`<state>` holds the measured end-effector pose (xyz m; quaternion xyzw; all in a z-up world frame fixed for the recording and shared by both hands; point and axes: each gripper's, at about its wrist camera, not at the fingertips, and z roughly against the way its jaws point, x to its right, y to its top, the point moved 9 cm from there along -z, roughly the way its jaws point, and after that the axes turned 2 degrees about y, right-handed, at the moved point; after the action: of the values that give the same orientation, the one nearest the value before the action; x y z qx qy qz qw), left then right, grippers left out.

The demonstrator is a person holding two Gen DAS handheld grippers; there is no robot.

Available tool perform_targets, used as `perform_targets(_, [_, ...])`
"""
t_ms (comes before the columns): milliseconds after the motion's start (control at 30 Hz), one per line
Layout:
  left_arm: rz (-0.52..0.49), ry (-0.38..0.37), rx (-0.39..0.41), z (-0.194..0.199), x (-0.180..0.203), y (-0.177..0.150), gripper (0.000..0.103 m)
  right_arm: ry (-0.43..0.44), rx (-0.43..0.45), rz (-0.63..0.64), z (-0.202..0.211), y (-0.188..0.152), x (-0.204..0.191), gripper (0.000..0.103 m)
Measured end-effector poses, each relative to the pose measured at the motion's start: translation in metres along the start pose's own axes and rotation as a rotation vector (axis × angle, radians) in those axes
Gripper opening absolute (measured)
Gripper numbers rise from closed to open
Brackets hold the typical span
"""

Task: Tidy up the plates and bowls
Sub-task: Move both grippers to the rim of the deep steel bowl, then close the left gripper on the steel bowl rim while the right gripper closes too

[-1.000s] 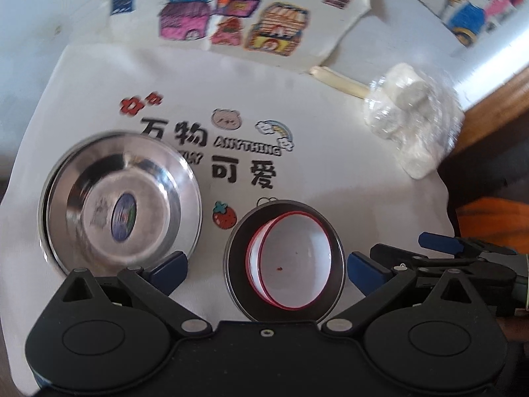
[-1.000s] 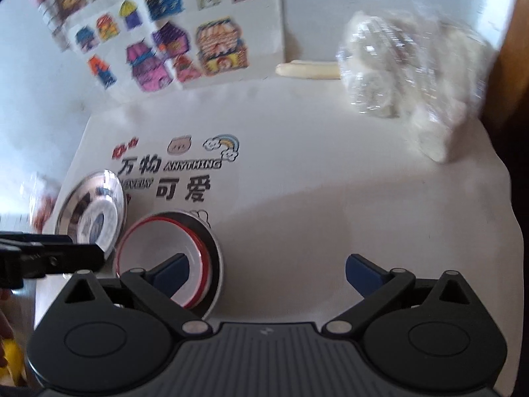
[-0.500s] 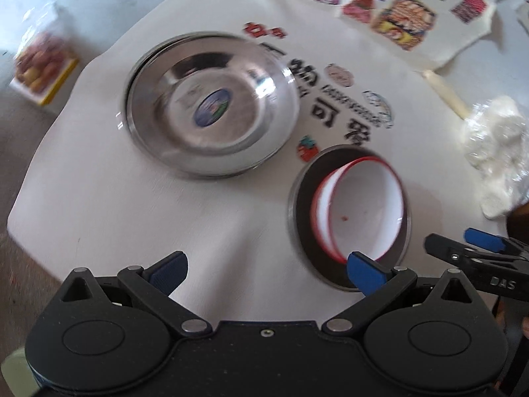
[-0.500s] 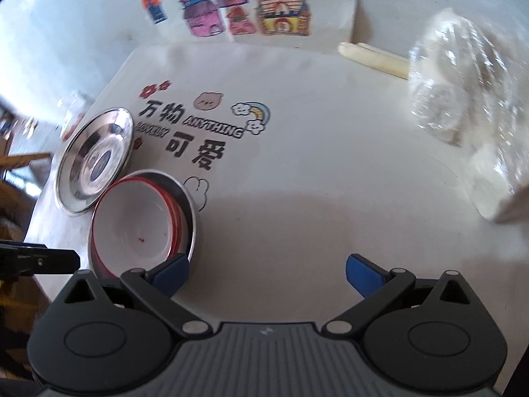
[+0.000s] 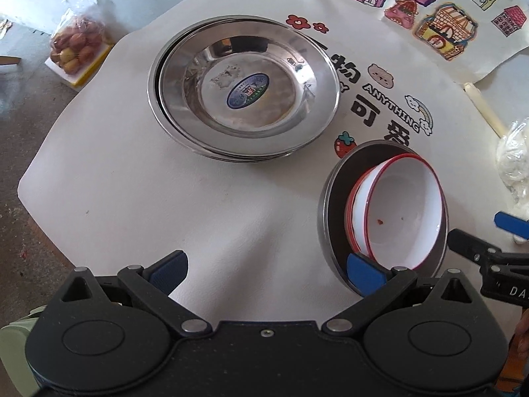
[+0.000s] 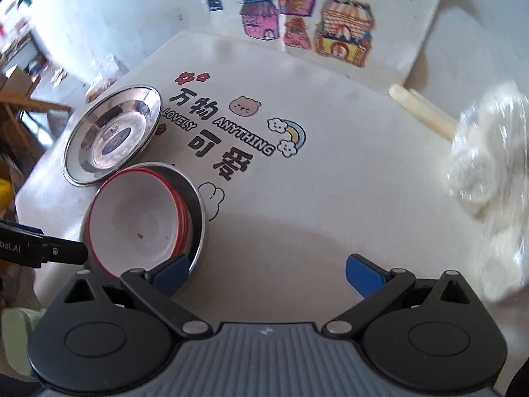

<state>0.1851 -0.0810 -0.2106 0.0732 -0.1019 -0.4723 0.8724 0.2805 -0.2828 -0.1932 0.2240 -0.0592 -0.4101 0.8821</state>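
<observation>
White cloth (image 5: 205,205) w/ cartoon print covers the bench; a sheet of coloured house drawings (image 6: 307,16) lies at its far edge. Steel plates (image 5: 244,89), stacked, sit on the cloth's left part, blue sticker in the middle of the top one. Just beside them, nearer the cameras, a steel bowl (image 5: 334,205) holds nested white bowls w/ red rims (image 5: 400,211); a small red speck lies inside the top one. Left gripper (image 5: 264,269) hovers over bare cloth, jaws spread wide, nothing between them; its right pad overlaps the steel bowl's near rim in left wrist view, contact can't be told. Right gripper (image 6: 266,269) also spread wide & empty, its left pad at the steel bowl's near rim in right wrist view, contact unclear. Each gripper's tip shows at the edge of the other's view. Plastic-wrapped white bundle (image 6: 489,172) sits at the cloth's right, blurred, w/ a pale stick (image 6: 423,112) beside it. Bag of fruit (image 5: 77,49) lies off the bench, far left.
</observation>
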Motion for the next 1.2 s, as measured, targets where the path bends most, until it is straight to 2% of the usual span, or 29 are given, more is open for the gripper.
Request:
perform_targets(467, [0.03,0.094,0.016,-0.005,-0.003,0.007,0.102,-0.026,-0.008,0.095,-0.016,0.015,-0.005,0.103])
perform_targets(1200, [-0.002,0.133,-0.004,-0.018,0.004,0.007,0.102,0.05,-0.043,0.139,-0.038,0.026,-0.003,0.103])
